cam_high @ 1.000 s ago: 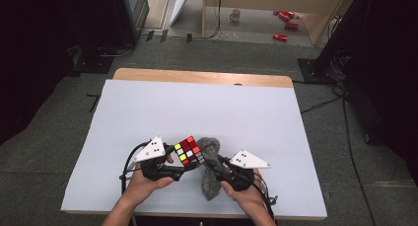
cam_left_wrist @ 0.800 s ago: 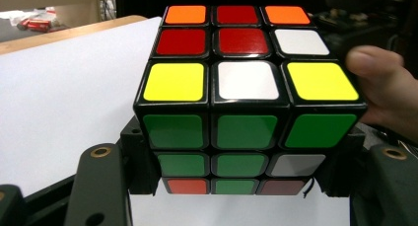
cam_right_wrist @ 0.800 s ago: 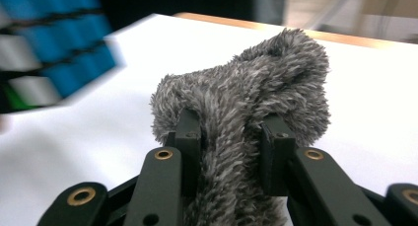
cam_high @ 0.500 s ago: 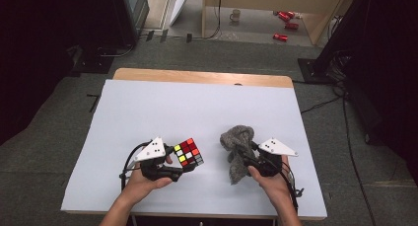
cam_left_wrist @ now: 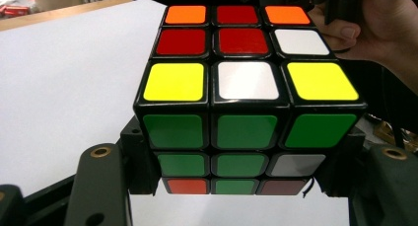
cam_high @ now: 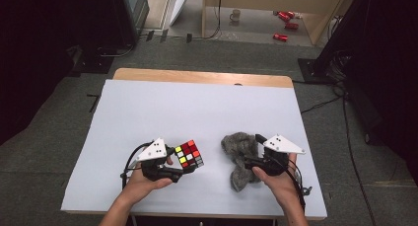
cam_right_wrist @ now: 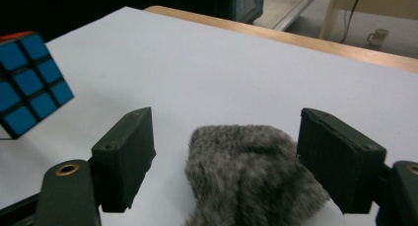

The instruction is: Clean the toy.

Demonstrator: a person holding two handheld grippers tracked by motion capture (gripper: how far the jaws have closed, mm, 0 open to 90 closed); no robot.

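Observation:
A Rubik's cube (cam_high: pixel 189 154) is held just off the white table, tilted, with my left gripper (cam_high: pixel 181 168) shut on it. In the left gripper view the cube (cam_left_wrist: pixel 236 88) sits between both jaws, green face toward the camera, and the left gripper (cam_left_wrist: pixel 239 159) clamps its lower sides. To its right lies a grey furry cloth (cam_high: pixel 239 159), bunched up on the table. My right gripper (cam_high: pixel 251 163) is at the cloth's right side. In the right gripper view the cloth (cam_right_wrist: pixel 251 176) lies between the wide-apart jaws of the right gripper (cam_right_wrist: pixel 224 159), which is open. The cube's blue face (cam_right_wrist: pixel 29 83) shows at the left.
The white table top (cam_high: pixel 197 107) stretches far ahead of both hands, ending in a wooden far edge (cam_high: pixel 202 77). Beyond it the floor holds a mug (cam_high: pixel 235 15), red cans (cam_high: pixel 286 23) and dark equipment (cam_high: pixel 128 14).
My right gripper has carried the grey cloth to the right, away from the cube it lay against. The left gripper has kept the cube in about the same place.

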